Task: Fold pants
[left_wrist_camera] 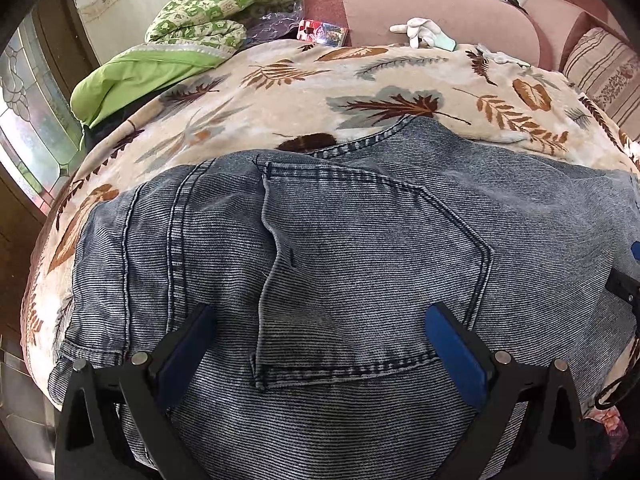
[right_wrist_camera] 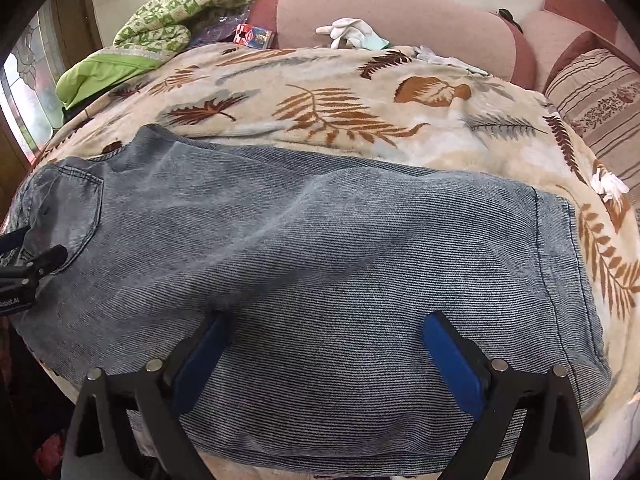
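Left gripper (left_wrist_camera: 320, 322) and right gripper (right_wrist_camera: 326, 330) both hover with fingers spread wide apart.

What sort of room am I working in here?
Likely a home living room: a pink sofa behind, a leaf-print blanket as the work surface under the jeans, and a striped cushion alongside.

Left wrist view: the jeans (left_wrist_camera: 360, 260) run out of frame at 6 o'clock behind the left gripper (left_wrist_camera: 320, 320), whose finger bases are cut by the lower edge, and only a sliver of the right gripper (left_wrist_camera: 628, 276) shows at 3 o'clock. Right wrist view: the waistband end of the jeans is cut off at 9 o'clock, partly covered by the left gripper. The small box (right_wrist_camera: 254, 36) at 12 o'clock carries print too small to read.
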Tool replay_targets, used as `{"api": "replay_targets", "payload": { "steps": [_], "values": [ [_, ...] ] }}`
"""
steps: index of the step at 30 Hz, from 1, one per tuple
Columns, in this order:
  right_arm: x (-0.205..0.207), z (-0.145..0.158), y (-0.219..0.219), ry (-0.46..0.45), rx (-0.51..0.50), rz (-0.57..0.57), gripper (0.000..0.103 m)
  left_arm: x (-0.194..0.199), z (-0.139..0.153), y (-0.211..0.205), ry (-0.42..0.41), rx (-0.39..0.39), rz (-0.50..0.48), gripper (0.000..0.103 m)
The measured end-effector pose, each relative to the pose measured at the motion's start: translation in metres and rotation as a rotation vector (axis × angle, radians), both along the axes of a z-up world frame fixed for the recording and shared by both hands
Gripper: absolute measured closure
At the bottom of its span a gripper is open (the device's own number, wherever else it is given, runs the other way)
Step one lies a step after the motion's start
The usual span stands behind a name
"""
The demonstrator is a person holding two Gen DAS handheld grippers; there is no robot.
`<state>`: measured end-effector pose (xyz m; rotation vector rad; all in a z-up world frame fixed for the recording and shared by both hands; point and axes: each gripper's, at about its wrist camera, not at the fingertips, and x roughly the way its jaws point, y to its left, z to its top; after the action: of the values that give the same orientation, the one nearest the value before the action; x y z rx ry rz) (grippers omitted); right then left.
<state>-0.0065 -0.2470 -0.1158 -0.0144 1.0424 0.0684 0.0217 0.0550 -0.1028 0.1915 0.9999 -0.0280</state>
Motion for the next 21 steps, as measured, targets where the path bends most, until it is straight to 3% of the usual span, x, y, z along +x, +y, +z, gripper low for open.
{"api": "replay_targets", "payload": {
  "steps": [13, 21],
  "values": [
    [-0.01, 0.005, -0.003, 0.015, 0.004, 0.021, 0.004, -0.005, 0.01, 0.0, 0.021, -0.021, 0.016, 0.0],
    [-0.025, 0.046, -0.015, -0.222, 0.119, -0.01, 0.004, -0.014, 0.051, -0.022, -0.142, -0.055, -0.004, 0.0]
  ]
}}
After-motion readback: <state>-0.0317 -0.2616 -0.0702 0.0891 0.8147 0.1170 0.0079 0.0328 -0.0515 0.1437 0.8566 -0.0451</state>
